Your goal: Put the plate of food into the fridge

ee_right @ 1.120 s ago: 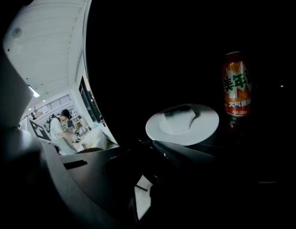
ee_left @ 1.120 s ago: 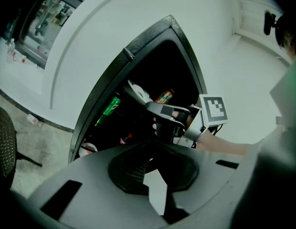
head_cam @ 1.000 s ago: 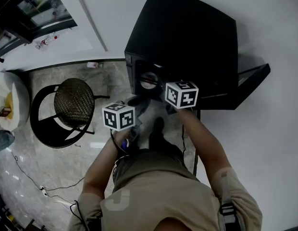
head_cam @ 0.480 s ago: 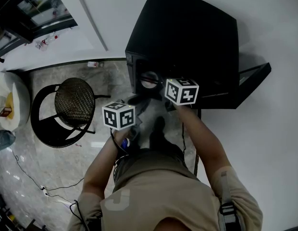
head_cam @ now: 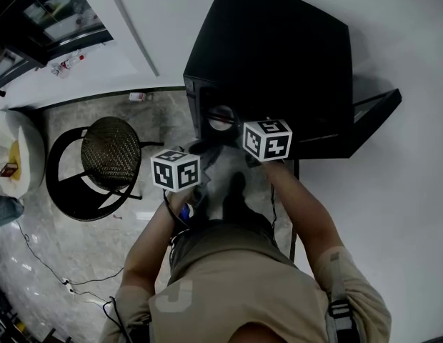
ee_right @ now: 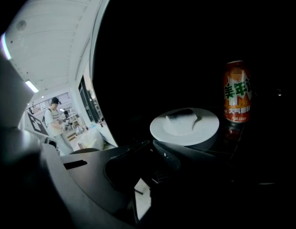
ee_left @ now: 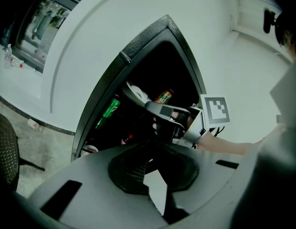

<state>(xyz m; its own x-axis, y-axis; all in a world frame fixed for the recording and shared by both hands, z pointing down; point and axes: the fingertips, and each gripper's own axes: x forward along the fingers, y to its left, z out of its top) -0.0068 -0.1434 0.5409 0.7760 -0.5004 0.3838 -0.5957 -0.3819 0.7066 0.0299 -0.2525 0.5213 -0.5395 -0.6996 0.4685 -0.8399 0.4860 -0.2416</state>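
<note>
Plate (ee_right: 205, 128) with food (ee_right: 180, 119) on a shelf inside the fridge (head_cam: 279, 56).
Can (ee_right: 237, 92) stands just right of the plate. Right gripper (ee_right: 153, 144) is clenched, tips at the plate's near rim; contact unclear. Left gripper (ee_left: 151, 147) is clenched, empty, outside the fridge opening.

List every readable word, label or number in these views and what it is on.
"美年达", last character partly turned away: large green print on the orange can.
Smaller print below it: too small to read.
Print on the green can: too blurred to read.
No print on the white plate.
</note>
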